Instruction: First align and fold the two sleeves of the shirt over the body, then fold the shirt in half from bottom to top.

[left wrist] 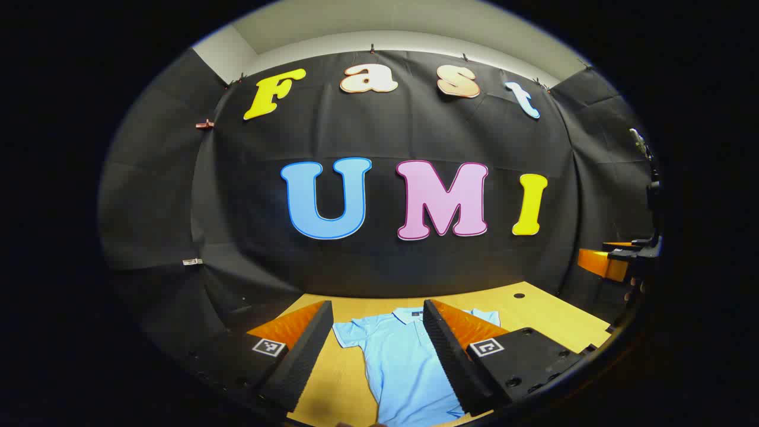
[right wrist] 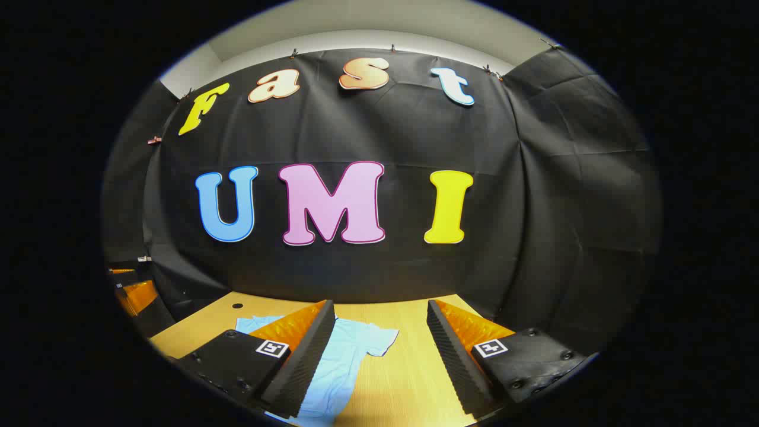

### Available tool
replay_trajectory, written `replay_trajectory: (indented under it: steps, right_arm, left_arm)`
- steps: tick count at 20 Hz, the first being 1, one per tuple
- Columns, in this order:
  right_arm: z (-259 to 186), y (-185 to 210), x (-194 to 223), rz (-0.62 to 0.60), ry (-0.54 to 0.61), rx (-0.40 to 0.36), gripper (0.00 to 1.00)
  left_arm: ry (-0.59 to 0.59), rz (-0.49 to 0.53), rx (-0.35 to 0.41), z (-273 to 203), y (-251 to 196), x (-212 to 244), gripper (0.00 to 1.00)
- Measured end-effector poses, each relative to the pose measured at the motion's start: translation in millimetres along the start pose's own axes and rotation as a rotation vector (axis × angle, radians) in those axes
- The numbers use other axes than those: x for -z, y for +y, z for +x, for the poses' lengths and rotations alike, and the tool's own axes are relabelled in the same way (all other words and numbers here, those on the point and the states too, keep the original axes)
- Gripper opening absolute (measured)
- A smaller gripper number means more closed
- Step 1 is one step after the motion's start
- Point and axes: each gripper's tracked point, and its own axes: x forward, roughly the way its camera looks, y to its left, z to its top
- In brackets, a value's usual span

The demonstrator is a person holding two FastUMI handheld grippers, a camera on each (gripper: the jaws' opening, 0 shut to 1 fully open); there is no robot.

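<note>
**Jaws apart on both grippers, shirt flat on bench**

Jaws, left gripper (left wrist: pixel 376 350): spread wide, nothing between them, held above the bench with no contact to the cloth. In the left gripper view the two fingers (left wrist: pixel 302 356) frame the shirt's collar and upper body.

Jaws, right gripper (right wrist: pixel 379 356): likewise released, holding nothing, raised over bare wood. In the right gripper view the gap between its fingers (right wrist: pixel 456 362) frames the bench surface, with the shirt lying to the left of that gap, partly behind the left-hand finger.

Shirt (left wrist: pixel 403 367): light blue, short-sleeved, with a collar and a button placket. Lies spread flat, collar toward the booth wall, hem toward the near edge. Sleeves out to the sides, not folded over the body. One sleeve shows clearly in the left gripper view at the left of the collar; the other is partly hidden by the finger there. In the right gripper view (right wrist: pixel 350 350) the sleeve tip points toward the middle of the bench.

Bench (left wrist: pixel 533 311): pale wood top, with a small dark round hole near the far corner on the shirt's side.

Other gripper seen at distance: the right gripper appears at the right edge of the left gripper view (left wrist: pixel 622 261); its state cannot be told from there.
</note>
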Motion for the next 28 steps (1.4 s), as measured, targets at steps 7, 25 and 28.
replay_trajectory:
  steps: [7, 25, 28]
  right_arm:
    - [16.7, 7.6, 8.6, -0.005, 0.021, -0.018, 0.97]
    - [68.3, 10.4, 43.9, -0.011, 0.119, -0.104, 0.97]
    - [89.9, 4.2, 52.8, -0.024, 0.140, -0.105, 0.98]
  left_arm:
    - [0.012, -0.005, -0.006, 13.6, 3.1, 4.9, 0.97]
    - [0.040, -0.004, -0.073, 25.1, 10.9, 19.1, 0.97]
    - [0.056, -0.007, -0.091, 27.7, 11.0, 27.8, 0.96]
